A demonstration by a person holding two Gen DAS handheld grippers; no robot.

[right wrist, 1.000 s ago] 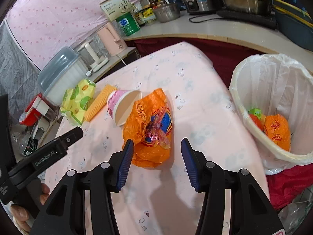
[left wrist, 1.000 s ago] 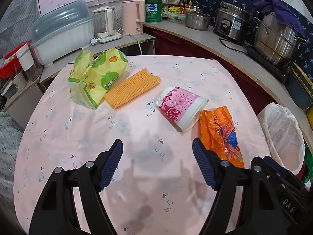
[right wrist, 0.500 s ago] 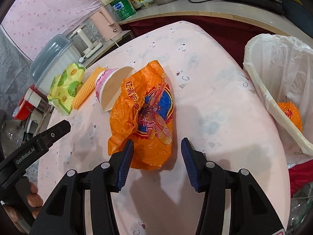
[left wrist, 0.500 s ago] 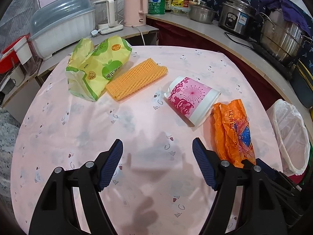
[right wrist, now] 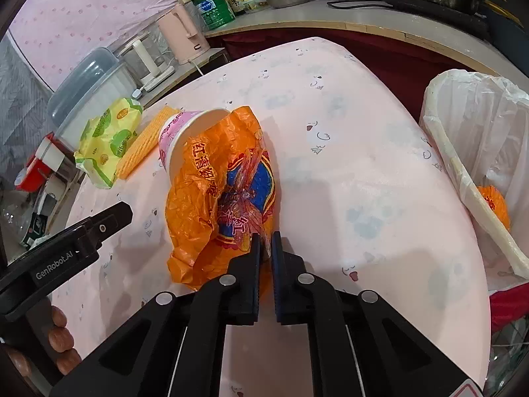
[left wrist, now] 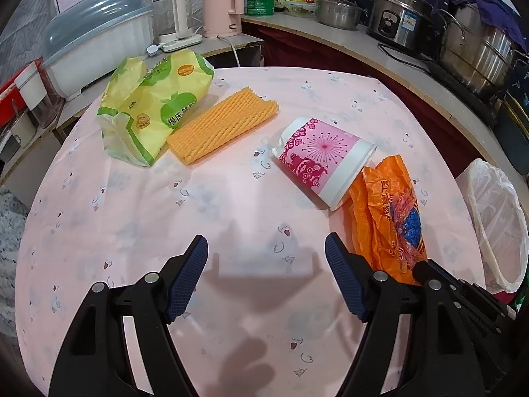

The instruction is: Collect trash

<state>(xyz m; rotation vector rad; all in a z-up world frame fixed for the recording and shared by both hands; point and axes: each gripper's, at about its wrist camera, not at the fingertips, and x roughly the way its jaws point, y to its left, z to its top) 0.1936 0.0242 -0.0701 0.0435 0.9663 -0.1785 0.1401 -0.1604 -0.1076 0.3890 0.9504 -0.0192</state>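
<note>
Pinching orange wrapper's (right wrist: 218,198) near edge, right fingers (right wrist: 255,254); left fingers (left wrist: 185,278) spread, empty.

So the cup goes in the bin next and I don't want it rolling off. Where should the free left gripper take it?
The paper cup lies on its side, its mouth against the orange bag. Probably best to bring the open left gripper down from above and close across the pink middle of the wall, one finger on each long side. The narrow base end is crumpled, so it gives a poorer hold.

Your table (left wrist: 231,205) wears a pink cloth; on it lies the paper cup (left wrist: 322,160), orange bag (left wrist: 386,218) touching its rim, foam net (left wrist: 221,125) and green packet (left wrist: 148,112) beyond.
</note>
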